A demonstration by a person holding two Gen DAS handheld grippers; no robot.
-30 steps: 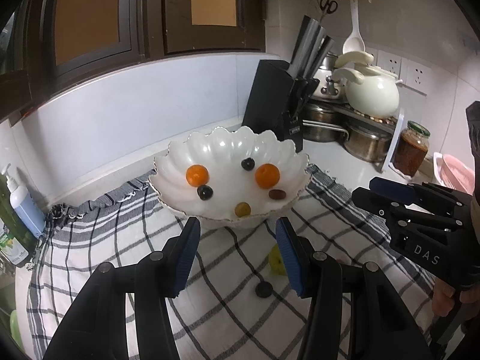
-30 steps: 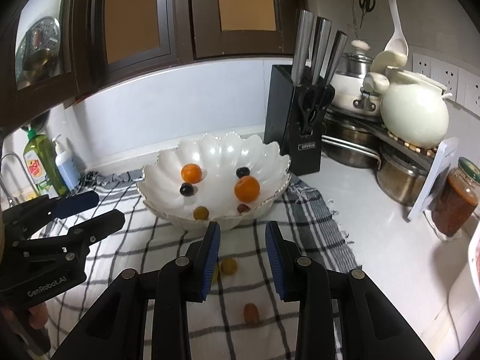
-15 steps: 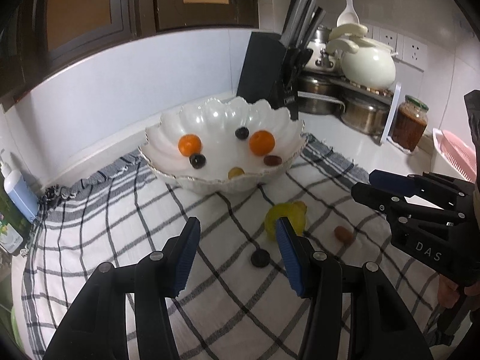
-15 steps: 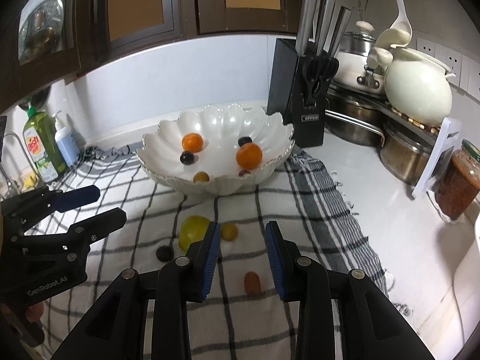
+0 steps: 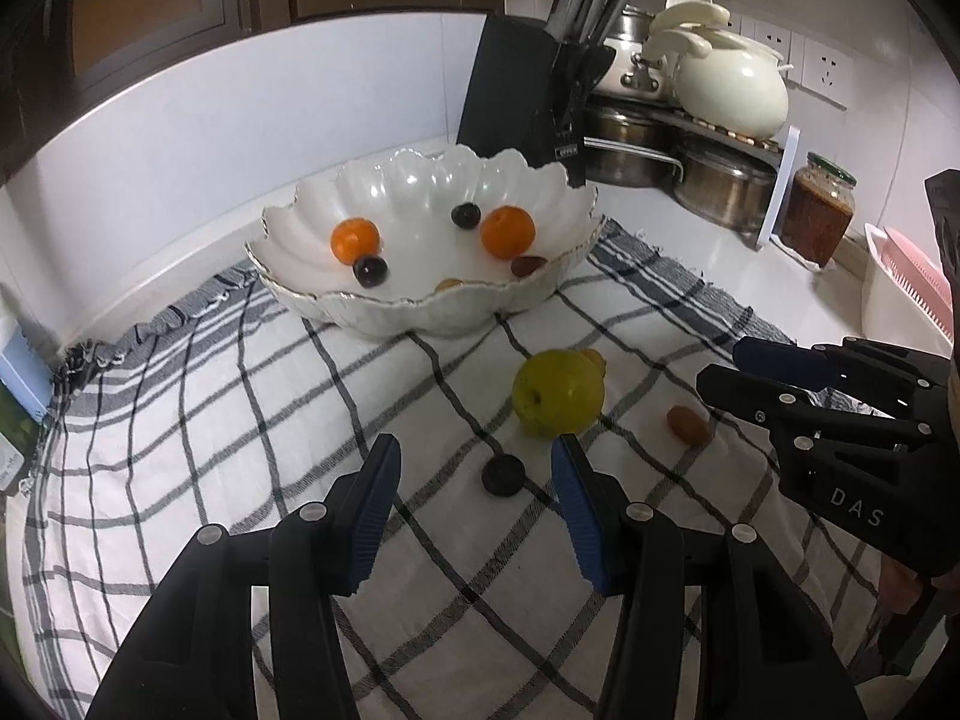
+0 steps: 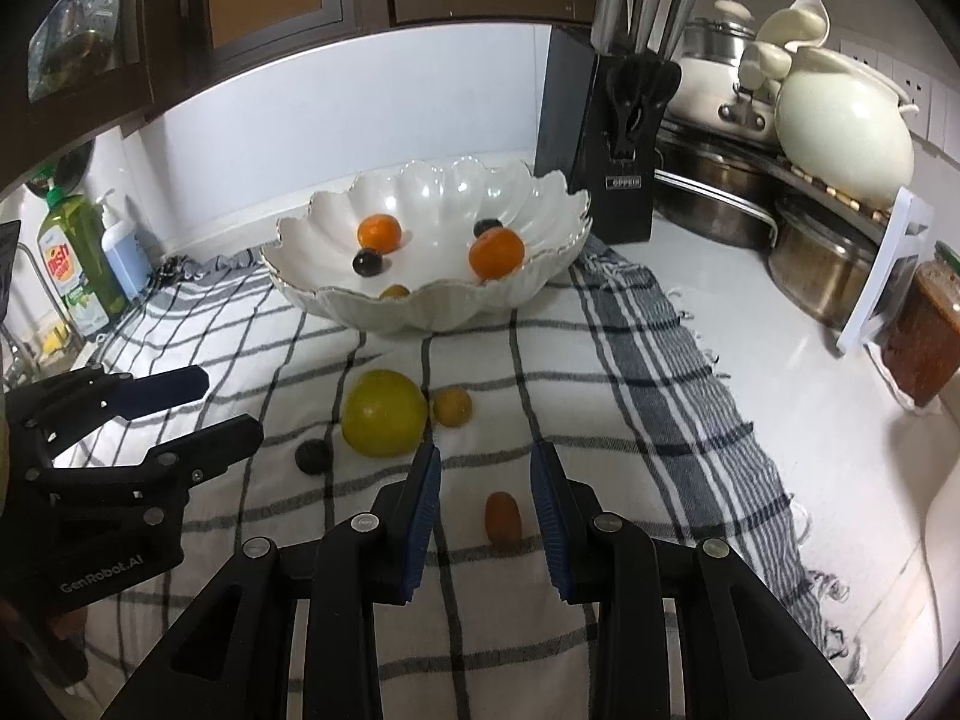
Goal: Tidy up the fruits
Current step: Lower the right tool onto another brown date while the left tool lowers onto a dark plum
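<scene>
A white scalloped bowl on the checked cloth holds two oranges, two dark grapes and two small fruits. On the cloth in front of it lie a yellow-green fruit, a small yellow fruit, a dark round fruit and a brown oval fruit. My left gripper is open, with the dark fruit seen between its fingers, untouched. My right gripper is open more narrowly, and the brown fruit lies between its fingers, untouched.
A black knife block stands behind the bowl on the right. Steel pots, a white lidded pot and a jar fill the right corner. Soap bottles stand at the left. A pink rack sits at the far right.
Both grippers have sunk and tipped down toward the cloth. The loose fruits in front of the bowl have come fully into view. Neither jaw gap has changed.
</scene>
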